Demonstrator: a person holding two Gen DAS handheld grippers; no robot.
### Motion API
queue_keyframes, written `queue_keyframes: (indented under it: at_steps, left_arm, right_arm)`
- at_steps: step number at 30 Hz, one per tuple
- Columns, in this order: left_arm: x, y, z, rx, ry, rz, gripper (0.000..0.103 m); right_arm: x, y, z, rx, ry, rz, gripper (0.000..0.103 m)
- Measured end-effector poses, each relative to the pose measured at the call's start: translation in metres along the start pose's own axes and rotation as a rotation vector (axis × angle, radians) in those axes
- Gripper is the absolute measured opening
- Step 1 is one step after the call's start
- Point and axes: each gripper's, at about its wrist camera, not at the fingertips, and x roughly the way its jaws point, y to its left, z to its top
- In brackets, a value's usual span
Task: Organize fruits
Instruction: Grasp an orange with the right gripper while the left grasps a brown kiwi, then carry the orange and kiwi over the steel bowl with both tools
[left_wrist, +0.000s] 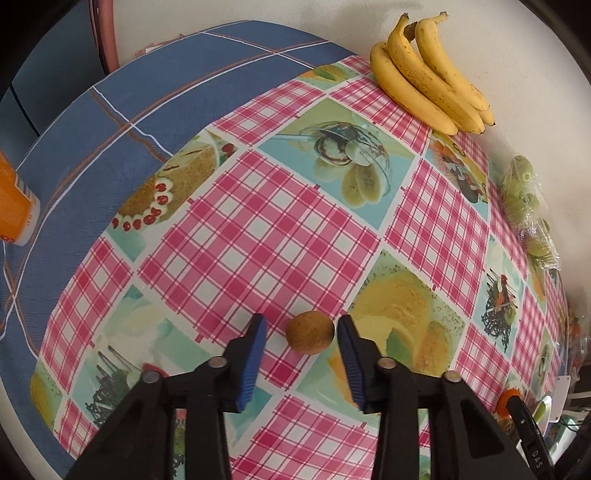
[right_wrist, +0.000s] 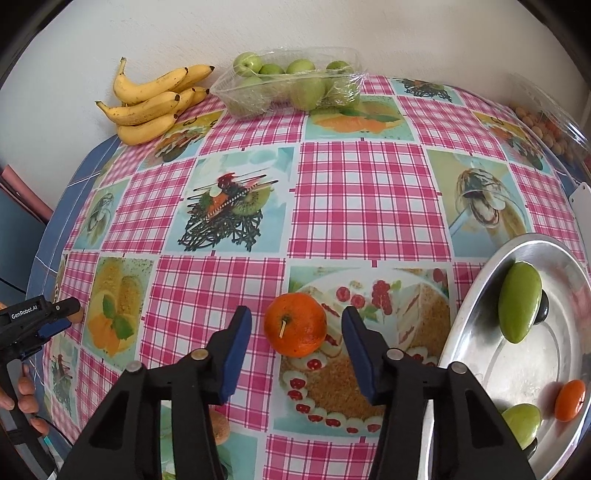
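A small round brown fruit (left_wrist: 310, 332) lies on the checked tablecloth (left_wrist: 240, 240). My left gripper (left_wrist: 302, 326) points down over it, one blue pad on each side; narrow gaps show, so it is open. In the right wrist view an orange (right_wrist: 295, 325) with a short stem sits on the cloth between the pads of my right gripper (right_wrist: 297, 317). Neither pad touches it, so this gripper is open too. The left gripper (right_wrist: 68, 314) also shows at the left edge of that view, held by a hand.
Bananas (right_wrist: 151, 103) and a clear tray of green apples (right_wrist: 291, 85) stand by the back wall. A metal plate (right_wrist: 517, 369) at the right holds two green fruits and a small orange one. A clear box (right_wrist: 546, 125) sits far right, an orange carton (left_wrist: 14, 199) far left.
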Motion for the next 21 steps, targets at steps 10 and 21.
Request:
queue_keyframes:
  at_steps: [10,21]
  left_arm:
    - [-0.008,-0.007,-0.001,0.008,-0.024,-0.022,0.029]
    - [-0.047,-0.038,-0.003,0.072,-0.106,-0.053,0.029]
  right_arm:
    - [0.002,-0.001,-0.001,0.016,0.005,0.019,0.037]
    - [-0.033,-0.009,-0.001,0.051,-0.060,0.059,0.037]
